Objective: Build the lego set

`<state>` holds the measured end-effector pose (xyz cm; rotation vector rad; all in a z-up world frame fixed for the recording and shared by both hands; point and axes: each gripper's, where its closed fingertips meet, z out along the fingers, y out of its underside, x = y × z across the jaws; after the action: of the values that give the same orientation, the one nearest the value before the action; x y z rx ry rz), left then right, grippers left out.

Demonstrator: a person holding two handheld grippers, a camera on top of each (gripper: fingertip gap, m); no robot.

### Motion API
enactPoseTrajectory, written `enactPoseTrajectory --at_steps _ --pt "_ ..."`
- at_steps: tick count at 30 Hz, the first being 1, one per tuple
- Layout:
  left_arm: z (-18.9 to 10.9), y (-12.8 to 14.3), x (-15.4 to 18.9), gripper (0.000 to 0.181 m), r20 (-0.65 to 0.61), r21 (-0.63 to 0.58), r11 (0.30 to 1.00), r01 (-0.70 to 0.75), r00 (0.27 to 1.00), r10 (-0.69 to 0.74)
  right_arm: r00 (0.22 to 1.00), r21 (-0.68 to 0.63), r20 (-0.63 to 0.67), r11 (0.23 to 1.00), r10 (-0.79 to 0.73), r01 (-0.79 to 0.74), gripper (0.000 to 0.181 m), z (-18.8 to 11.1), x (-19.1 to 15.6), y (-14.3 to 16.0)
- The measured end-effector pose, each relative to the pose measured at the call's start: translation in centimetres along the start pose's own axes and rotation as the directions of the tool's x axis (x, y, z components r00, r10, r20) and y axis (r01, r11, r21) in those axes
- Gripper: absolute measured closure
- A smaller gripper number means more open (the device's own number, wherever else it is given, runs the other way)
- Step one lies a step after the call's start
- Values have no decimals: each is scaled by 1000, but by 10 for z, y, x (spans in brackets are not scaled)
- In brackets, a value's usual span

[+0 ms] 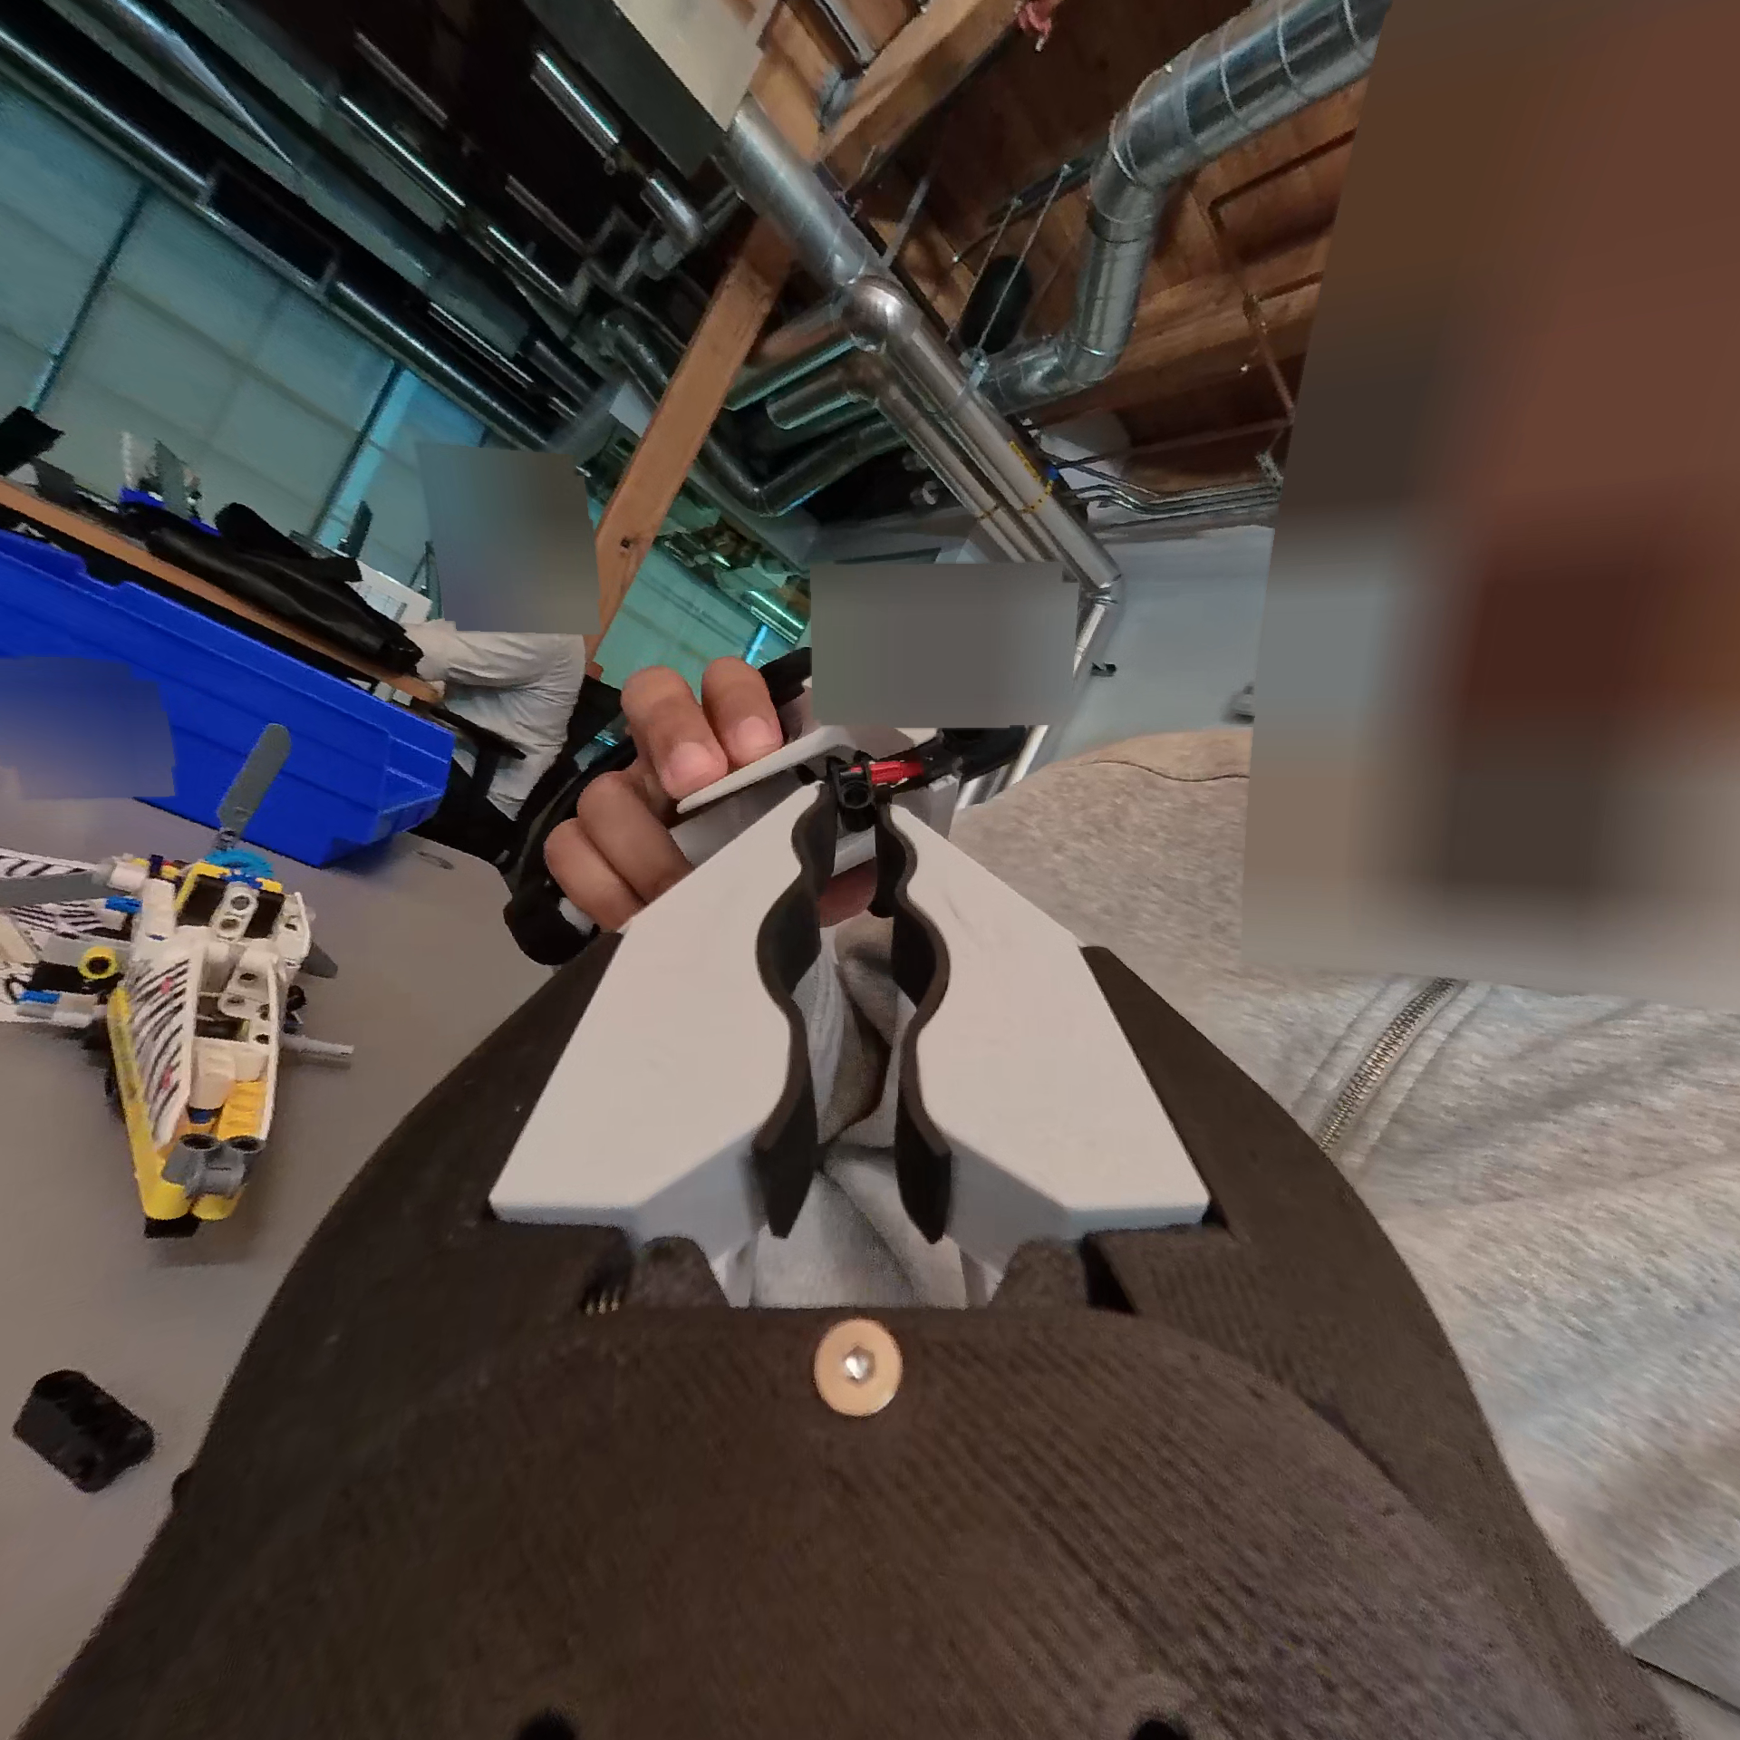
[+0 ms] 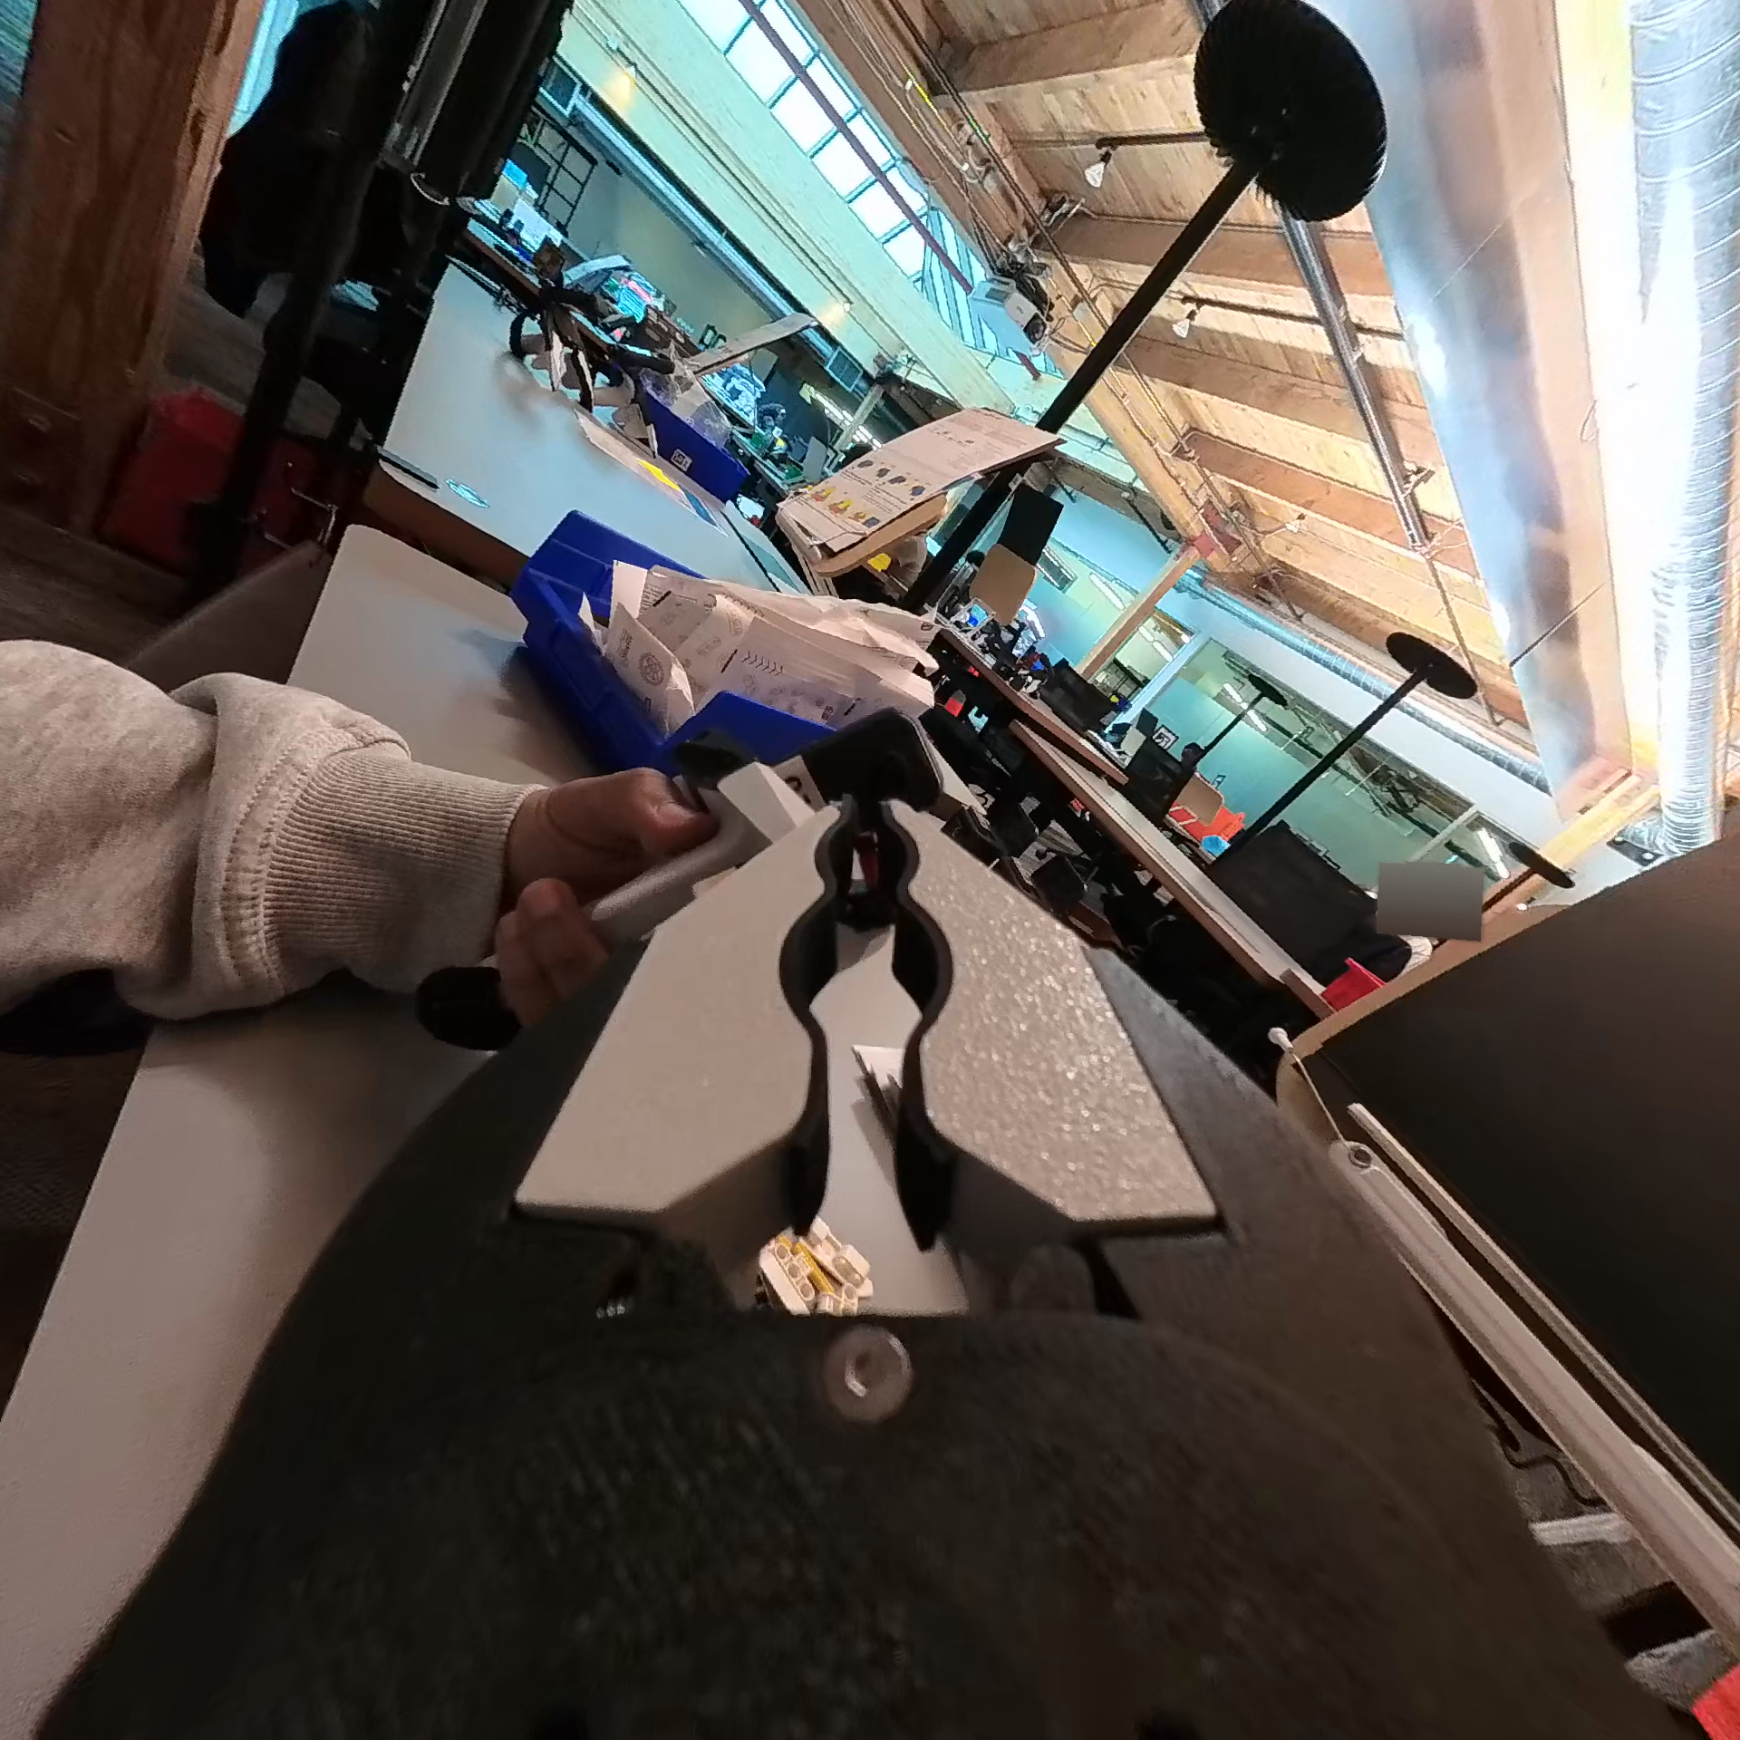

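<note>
Open workshop here, exposed ducts and timber ceiling overhead, with a grey table (image 1: pixel 395 951) as the work surface. In the left wrist view the left gripper (image 1: pixel 855 800) is raised off the table, jaws pinched on a small black connector (image 1: pixel 855 797) that has a red pin (image 1: pixel 883 772) sticking out toward the right gripper just beyond it. The half-built plane model (image 1: pixel 202 998) sits to the left on the table, a loose black block (image 1: pixel 83 1429) nearer, a blue bin (image 1: pixel 282 716) farther back. In the right wrist view the right gripper (image 2: pixel 861 829) meets the same joint, jaws nearly together on what looks like the red pin, though it's hard to tell for sure. My take: keep both tips lined up on one axis and push straight, no twisting, or the pin may pop out sideways.
</note>
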<state>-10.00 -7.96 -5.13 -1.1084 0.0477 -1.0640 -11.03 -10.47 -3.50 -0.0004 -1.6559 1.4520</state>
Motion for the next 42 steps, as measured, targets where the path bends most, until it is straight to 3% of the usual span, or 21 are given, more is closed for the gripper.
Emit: enactPoseTrajectory --at_steps 10,13,19,23,28,34,42 --pt "-2 -4 -5 177 70 3 995 -99 993 98 998 3 -10 998 56 -56 178 -1 6 5" --pt "-4 -6 -5 177 99 0 986 -165 982 164 996 10 -38 996 85 -85 165 -2 11 6" --pt "-7 -9 -11 178 200 -39 943 -331 922 332 946 22 -4 946 325 -325 145 -6 21 7" --pt "-4 -2 -13 177 212 -102 917 -386 892 399 885 -54 105 891 454 -450 141 -8 10 16" --pt "-5 -4 -8 177 202 -90 903 -421 880 431 847 -75 161 862 507 -501 160 -14 7 18" --pt "-2 4 -16 177 220 -153 894 -421 868 446 818 -105 188 839 544 -534 152 -16 3 23" --pt "-2 5 -14 177 211 -155 891 -426 867 451 797 -113 223 827 562 -551 163 -17 -1 23"
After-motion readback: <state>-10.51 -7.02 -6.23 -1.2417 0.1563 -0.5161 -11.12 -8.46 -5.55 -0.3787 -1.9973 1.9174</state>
